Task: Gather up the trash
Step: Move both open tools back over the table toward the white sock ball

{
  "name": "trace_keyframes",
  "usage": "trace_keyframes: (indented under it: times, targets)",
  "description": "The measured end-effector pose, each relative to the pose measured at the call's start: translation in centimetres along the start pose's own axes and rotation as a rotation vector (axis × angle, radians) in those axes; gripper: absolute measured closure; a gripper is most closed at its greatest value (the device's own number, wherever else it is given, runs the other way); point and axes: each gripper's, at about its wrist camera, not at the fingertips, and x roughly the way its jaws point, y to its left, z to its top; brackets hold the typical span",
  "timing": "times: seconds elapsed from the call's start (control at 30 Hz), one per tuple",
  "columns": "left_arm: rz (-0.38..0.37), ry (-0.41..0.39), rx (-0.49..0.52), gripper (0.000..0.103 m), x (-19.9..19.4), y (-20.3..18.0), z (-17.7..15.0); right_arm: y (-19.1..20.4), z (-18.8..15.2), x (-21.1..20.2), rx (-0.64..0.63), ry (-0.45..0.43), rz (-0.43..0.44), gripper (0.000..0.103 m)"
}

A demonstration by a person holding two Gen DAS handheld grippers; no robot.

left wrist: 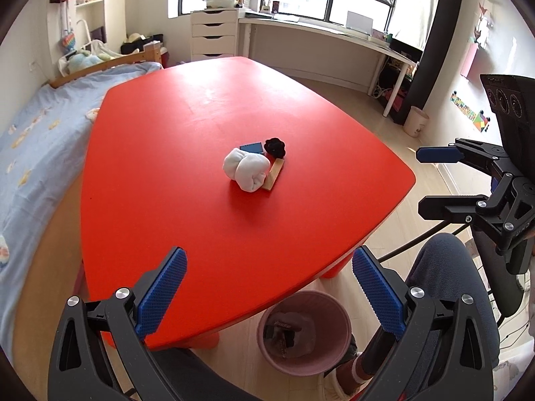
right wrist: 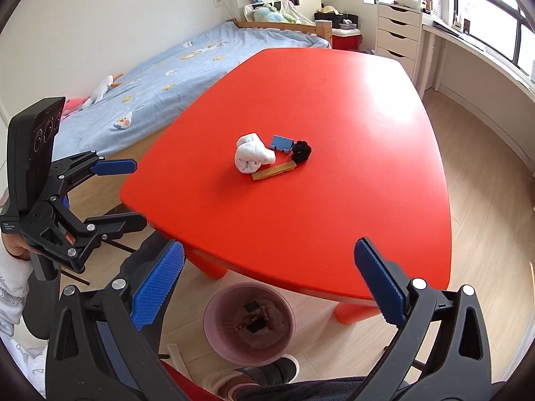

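A small heap lies mid-table on the red table [left wrist: 187, 153]: a rolled white sock [left wrist: 245, 168], a blue box [left wrist: 252, 147], a black scrunchie [left wrist: 275, 147] and a tan wooden block [left wrist: 276, 175]. The same sock [right wrist: 252, 157], blue box [right wrist: 282, 142], scrunchie [right wrist: 301, 151] and block [right wrist: 274, 171] show in the right wrist view. A pink bin [left wrist: 304, 330] [right wrist: 249, 322] with wrappers inside stands on the floor under the near table edge. My left gripper [left wrist: 267, 297] [right wrist: 132, 193] is open and empty near the table's front. My right gripper [right wrist: 269, 284] [left wrist: 424, 180] is open and empty too.
A bed with a blue sheet [left wrist: 36, 140] runs along the table's left side. A white drawer unit [left wrist: 214, 35] and a long white desk [left wrist: 317, 30] stand by the window. A second small bin [left wrist: 415, 121] sits on the wood floor. The person's knees [left wrist: 444, 267] are beside the pink bin.
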Motion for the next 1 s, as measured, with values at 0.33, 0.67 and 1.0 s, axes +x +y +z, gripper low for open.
trace_keyframes:
  times: [0.33,0.67,1.0]
  targets:
    - [-0.044,0.005,0.06,0.008,2.1,1.1,4.0,-2.4,6.7,3.7,0.023,0.042,-0.044,0.003]
    - [-0.094,0.077,0.054,0.008,6.8,2.6,6.0,-4.6,11.1,10.7,0.102,0.167,-0.054,0.003]
    - [-0.121,0.136,0.064,0.008,10.5,3.2,6.7,-5.6,11.6,15.5,0.132,0.272,-0.078,0.003]
